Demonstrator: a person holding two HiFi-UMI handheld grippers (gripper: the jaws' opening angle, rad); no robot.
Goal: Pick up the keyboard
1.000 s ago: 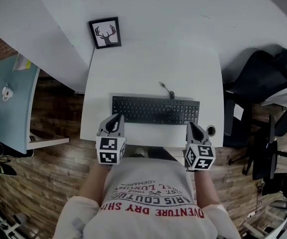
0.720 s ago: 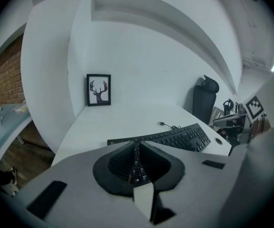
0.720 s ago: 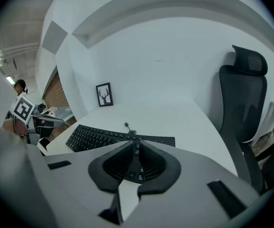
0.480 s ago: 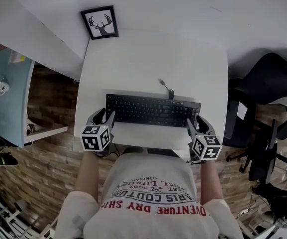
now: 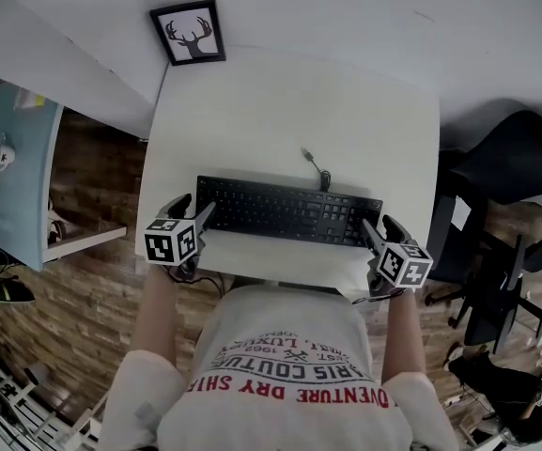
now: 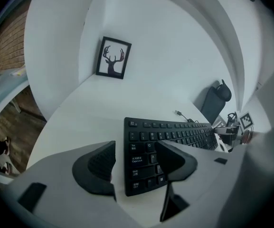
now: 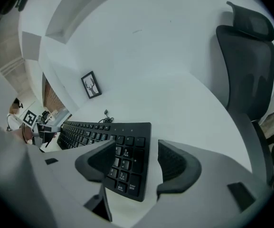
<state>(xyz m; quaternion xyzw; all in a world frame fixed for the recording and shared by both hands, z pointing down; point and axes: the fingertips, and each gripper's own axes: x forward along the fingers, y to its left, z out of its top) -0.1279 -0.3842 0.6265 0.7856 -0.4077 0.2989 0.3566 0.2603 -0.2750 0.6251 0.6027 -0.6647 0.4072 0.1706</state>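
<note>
Head view, writing: shirt (image 5: pixel 280 374) print reads "DRY" and "COUTURE".
Head view, count: one black corded keyboard (image 5: pixel 287 210) near the white table's (image 5: pixel 280 111) front edge; one deer picture (image 5: pixel 189 32).
Left gripper view: left gripper (image 6: pixel 134 148) jaws, just opened wide, straddle the "Caps Lock"/"Shift" end without pressing.
Right gripper view: right gripper (image 7: pixel 137 148) jaws, also just opened wide, straddle the "Enter" end and grip nothing.

Person, 1: pale grey T-shirt (image 5: pixel 289 355) with short sleeves and red and dark lettering (image 5: pixel 294 388) printed across the chest.

Tools, 2: left hand-held gripper (image 5: pixel 193 207) and right hand-held gripper (image 5: pixel 381 225). Each has a light grey moulded body, 2 curved jaws faced with dark ribbed pads (image 6: pixel 101 161), and 1 white cube (image 5: pixel 171 242) carrying black square markers on its faces.
</note>
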